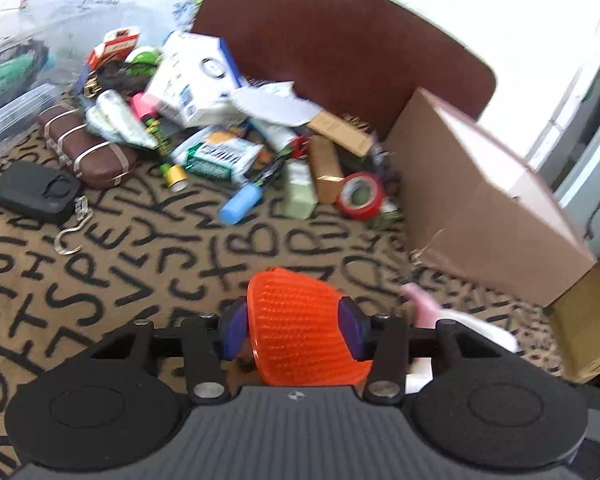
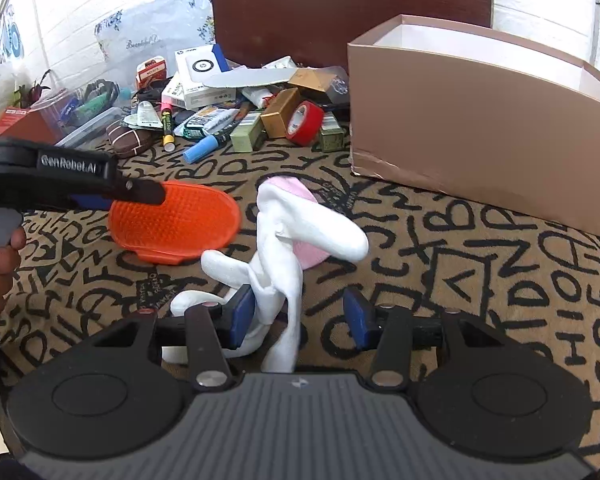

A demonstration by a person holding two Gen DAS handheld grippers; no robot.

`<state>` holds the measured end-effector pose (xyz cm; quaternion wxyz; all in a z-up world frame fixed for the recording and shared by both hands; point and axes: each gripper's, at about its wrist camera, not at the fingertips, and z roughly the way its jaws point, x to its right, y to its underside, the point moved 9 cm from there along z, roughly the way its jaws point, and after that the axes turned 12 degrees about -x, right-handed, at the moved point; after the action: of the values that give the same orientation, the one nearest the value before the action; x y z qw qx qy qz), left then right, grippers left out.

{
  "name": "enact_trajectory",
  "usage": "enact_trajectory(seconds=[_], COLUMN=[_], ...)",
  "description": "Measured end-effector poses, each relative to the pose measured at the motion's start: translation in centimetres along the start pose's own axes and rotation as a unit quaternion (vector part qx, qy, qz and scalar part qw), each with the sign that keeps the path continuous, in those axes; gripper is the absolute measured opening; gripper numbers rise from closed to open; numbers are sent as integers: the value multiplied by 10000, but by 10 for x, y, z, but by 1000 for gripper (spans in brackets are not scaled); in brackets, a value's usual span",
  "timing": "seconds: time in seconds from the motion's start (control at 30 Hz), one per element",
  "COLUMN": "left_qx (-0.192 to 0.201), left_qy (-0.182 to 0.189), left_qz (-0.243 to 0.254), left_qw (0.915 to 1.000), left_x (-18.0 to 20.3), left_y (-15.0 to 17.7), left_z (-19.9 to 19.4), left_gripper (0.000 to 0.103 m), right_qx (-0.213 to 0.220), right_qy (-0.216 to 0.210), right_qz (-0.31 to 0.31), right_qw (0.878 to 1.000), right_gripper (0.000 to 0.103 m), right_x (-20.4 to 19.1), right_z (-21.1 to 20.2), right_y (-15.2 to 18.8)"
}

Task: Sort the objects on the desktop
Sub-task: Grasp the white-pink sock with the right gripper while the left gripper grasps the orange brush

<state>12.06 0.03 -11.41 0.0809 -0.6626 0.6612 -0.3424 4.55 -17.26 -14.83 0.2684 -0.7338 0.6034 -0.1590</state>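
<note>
Lettered cloth (image 2: 480, 264) underfoot. Left gripper (image 1: 296, 322) level above it, clamped on orange brush (image 1: 300, 320). Right gripper (image 2: 300, 316) low, jaws apart around white sock (image 2: 284, 240).

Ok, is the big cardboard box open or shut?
Open. The cardboard box has no lid on top, and the right wrist view shows its pale inner walls; what lies inside cannot be seen.

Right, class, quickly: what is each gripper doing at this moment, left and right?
Left gripper: closed on the orange brush, held above the cloth.
Right gripper: open, with the white socks lying between its fingers, not gripped.
</note>
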Motion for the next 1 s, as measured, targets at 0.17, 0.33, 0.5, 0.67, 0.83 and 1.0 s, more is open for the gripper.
enact_trajectory(seconds=[0.17,0.33,0.5,0.67,0.83,1.0], left_qx=[36,11,-47,-589,-363,-38], left_qy=[216,166,155,330,552,612], left_qz=[336,684,560,642,634,841], left_qw=[9992,9975,9983,9956,9958,9946], left_x=[30,43,35,40,50,67], left_y=[-2,-1,-1,13,9,0], left_z=[2,8,15,34,16,-10], left_gripper=[49,24,31,19,7,5], right_qx=[29,78,101,49,214,559], right_qy=[28,50,-10,-22,-35,-69], right_qz=[-120,-198,-319,-314,-238,-192], right_qw=[9999,9998,9994,9995,9995,9982], right_gripper=[48,48,44,14,8,7], right_x=[-7,-12,-17,-18,-13,-9], right_z=[3,6,10,14,0,-27], right_y=[-8,-16,-18,-18,-19,-31])
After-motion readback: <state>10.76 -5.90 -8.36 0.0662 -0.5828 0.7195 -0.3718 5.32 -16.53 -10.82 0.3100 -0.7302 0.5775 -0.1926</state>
